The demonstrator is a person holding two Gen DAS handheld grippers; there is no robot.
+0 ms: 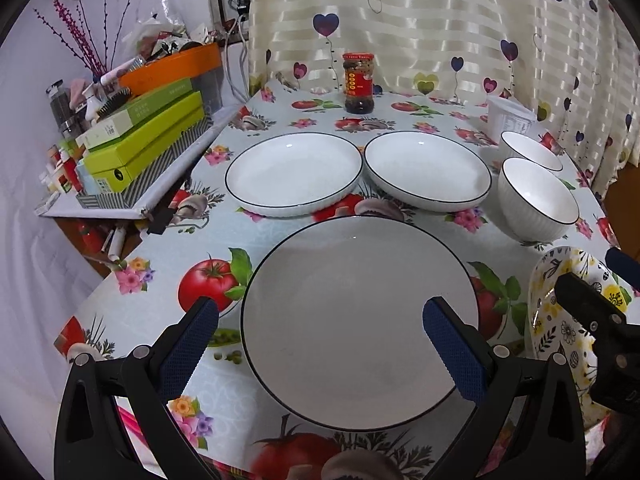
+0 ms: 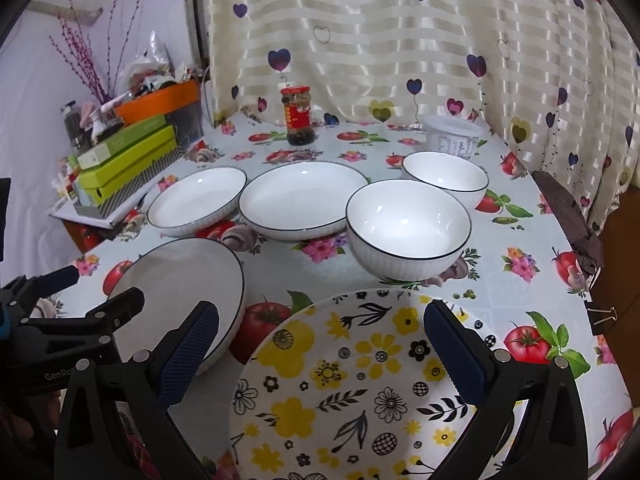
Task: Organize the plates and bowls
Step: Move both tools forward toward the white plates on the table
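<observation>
A flat white plate with a black rim (image 1: 360, 320) lies on the tablecloth at the near edge. My left gripper (image 1: 320, 308) hovers open over it, one finger outside its left rim and one over its right side. To the right lies a yellow-flowered plate (image 2: 360, 392), and my right gripper (image 2: 320, 308) stands open above it with nothing held. Behind them sit two white deep plates (image 1: 294, 172) (image 1: 426, 168) side by side. Two white ribbed bowls (image 2: 408, 228) (image 2: 446, 176) stand to their right. Each gripper shows in the other's view: left gripper (image 2: 100, 284), right gripper (image 1: 592, 272).
A red-labelled sauce jar (image 1: 359, 84) stands at the back by the curtain, and a lidded plastic tub (image 2: 454, 140) sits behind the bowls. Left of the table, a shelf holds green boxes (image 1: 144, 140) and an orange box. The table's right edge (image 2: 576, 240) has binder clips.
</observation>
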